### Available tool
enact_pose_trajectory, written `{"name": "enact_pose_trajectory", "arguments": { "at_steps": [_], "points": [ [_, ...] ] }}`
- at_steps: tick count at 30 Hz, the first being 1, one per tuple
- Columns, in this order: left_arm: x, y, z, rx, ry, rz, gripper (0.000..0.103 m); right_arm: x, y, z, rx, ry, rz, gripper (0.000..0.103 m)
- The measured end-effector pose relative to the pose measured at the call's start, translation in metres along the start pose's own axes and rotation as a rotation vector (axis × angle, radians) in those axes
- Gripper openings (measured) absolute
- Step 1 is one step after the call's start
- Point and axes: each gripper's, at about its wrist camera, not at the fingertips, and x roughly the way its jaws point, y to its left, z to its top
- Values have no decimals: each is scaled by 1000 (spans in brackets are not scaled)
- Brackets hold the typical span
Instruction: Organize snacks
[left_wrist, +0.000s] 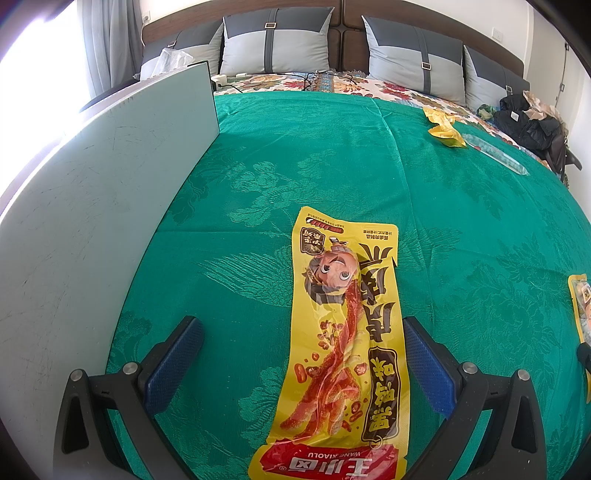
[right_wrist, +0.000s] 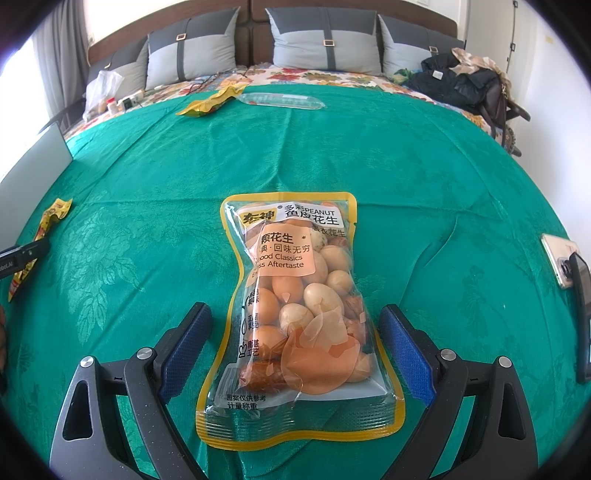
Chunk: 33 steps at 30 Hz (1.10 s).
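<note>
left gripper (left_wrist: 303, 354) wide open, holding nothing, around yellow "WANG XIAOLU" snack pack (left_wrist: 343, 343) flat on green cloth (left_wrist: 295, 147) | right gripper (right_wrist: 295, 339) wide open, empty, around clear "PEANUT" bag (right_wrist: 299, 314)

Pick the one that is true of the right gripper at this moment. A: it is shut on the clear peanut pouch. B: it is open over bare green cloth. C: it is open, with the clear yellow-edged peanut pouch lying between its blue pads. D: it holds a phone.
C: the right gripper is open, its blue pads clear of both sides of the clear yellow-edged peanut pouch, which lies flat on the green patterned cloth.
</note>
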Motion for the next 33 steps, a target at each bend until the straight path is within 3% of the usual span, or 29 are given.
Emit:
{"name": "enact_pose_trajectory", "arguments": {
  "at_steps": [33],
  "points": [
    [1,0,3,1,24,4,103,0,0,0,0,0,1,95]
  ]
}}
